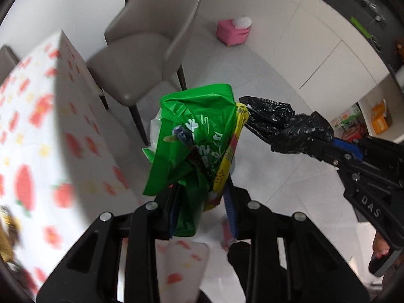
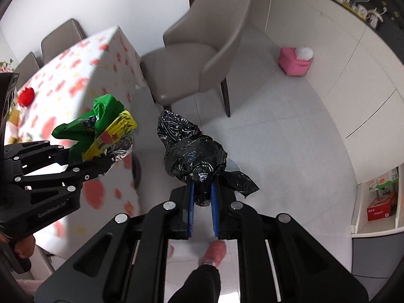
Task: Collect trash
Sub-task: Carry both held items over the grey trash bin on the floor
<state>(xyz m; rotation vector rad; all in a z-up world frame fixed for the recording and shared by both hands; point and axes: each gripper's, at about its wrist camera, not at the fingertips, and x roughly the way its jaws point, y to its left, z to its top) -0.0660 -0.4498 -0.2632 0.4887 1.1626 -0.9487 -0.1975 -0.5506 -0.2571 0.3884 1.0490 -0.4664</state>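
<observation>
Left wrist view: the left gripper [image 1: 202, 194] is clamped on a bundle of green and yellow wrappers [image 1: 194, 136], held in the air past the corner of the table [image 1: 38, 116] with its strawberry-print cloth. The bundle's long axis runs straight out along the fingers, pointing away from the camera toward the grey chair [image 1: 151, 58]. At the right, the right gripper [image 1: 313, 141] reaches in, its jaws closed on a crumpled black bag [image 1: 285, 126] whose long axis lies toward the wrappers; the bag's tip looks to meet the yellow wrapper, though contact cannot be confirmed. A hand [image 1: 381, 247] grips the handle.

Right wrist view: the black bag [image 2: 194, 151] sits between the blue finger pads [image 2: 214, 207], extending forward above the floor. This view alone shows crinkled silver foil [image 2: 121, 154] under the wrappers [image 2: 106, 128], a clear gap between wrappers and bag, a red object [image 2: 26, 96] on the table [image 2: 75, 80], and a pink shoe [image 2: 214, 252].
</observation>
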